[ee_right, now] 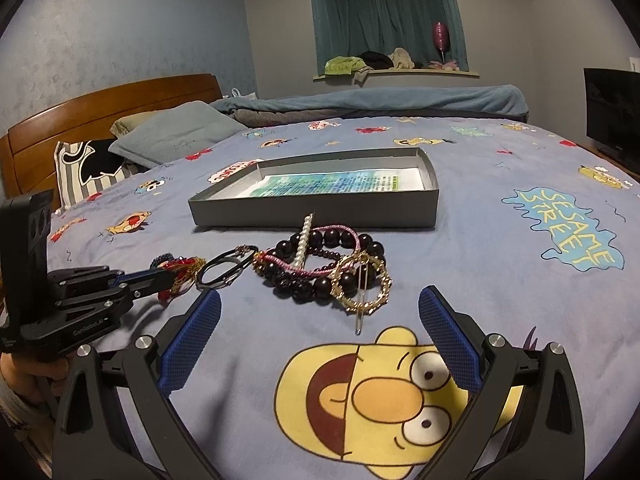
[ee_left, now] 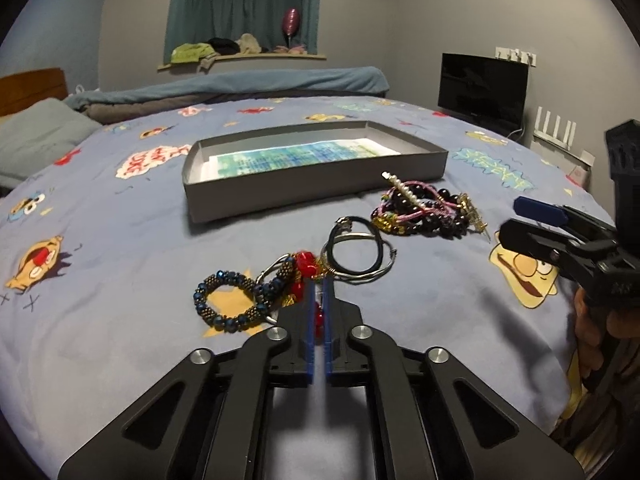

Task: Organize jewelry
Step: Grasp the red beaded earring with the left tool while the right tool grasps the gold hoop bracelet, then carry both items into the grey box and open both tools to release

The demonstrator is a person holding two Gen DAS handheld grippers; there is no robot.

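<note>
Left gripper (ee_left: 319, 296): blue ribbed pads pinched together on the red bead bracelet (ee_left: 305, 265), nearest the left wrist lens; red faceted beads show in the slit between the pads and just past the tips.
Right gripper (ee_right: 320, 320): fingers spread wide apart, holding nothing, hovering over the yellow cartoon face on the bedsheet (ee_right: 500, 248), on the near side of the grey box.
Grey box (ee_left: 304, 184): landmark — shallow, open-topped card tray with a blue-green printed sheet on its floor; no jewelry visible inside it.
Step in hand, as I judge it: lift the red piece out of the heap and carry it to the box.
How to do it well: raise slowly and straight up — gold chain and a thin wire hoop lie tangled against the red beads, so a fast pull could drag neighbours along. The free gripper could pin the heap down if it follows.
Blue bead bracelet (ee_left: 228, 300): chunky, glinting dark-blue and bronze beads in a loose ring, on the near-left side of the box, touching the red piece's heap.
Black hair ties (ee_left: 356, 248): smooth elastic loops, between the red piece and the box.
Dark bead pile (ee_right: 324, 268): glossy round black beads, pink cord, a gold-toned ring and a pearl hair clip (ee_right: 303, 240) lying across the top; just in front of the box's near wall.
Surface: soft, plush fabric — small pieces may sink in.
</note>
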